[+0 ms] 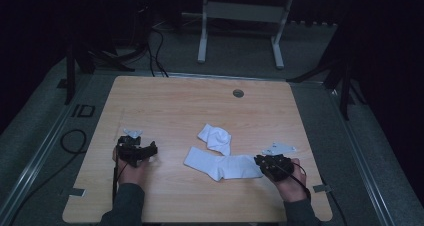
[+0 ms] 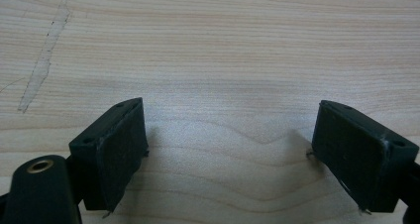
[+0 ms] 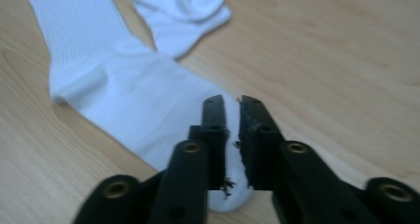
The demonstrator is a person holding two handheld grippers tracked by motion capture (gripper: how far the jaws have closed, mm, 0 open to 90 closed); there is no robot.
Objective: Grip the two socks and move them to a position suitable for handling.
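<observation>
Two white socks lie on the wooden table (image 1: 165,101). One long sock (image 1: 222,166) (image 3: 124,85) is spread flat right of centre. A second, bunched-up sock (image 1: 215,137) (image 3: 190,11) rests just behind it. My right gripper (image 1: 261,161) (image 3: 232,101) sits over the toe end of the flat sock, its jaws a narrow slit apart with white fabric showing in the gap, the sock lying flat. My left gripper (image 1: 136,148) (image 2: 230,110) hovers wide open over bare wood at the left, holding nothing.
A round grey grommet (image 1: 238,93) is set in the tabletop near the far edge. Beyond the table stands a white frame (image 1: 240,16), and black cables (image 1: 155,46) run across the grey floor. A pale scratch (image 2: 44,60) marks the wood near my left gripper.
</observation>
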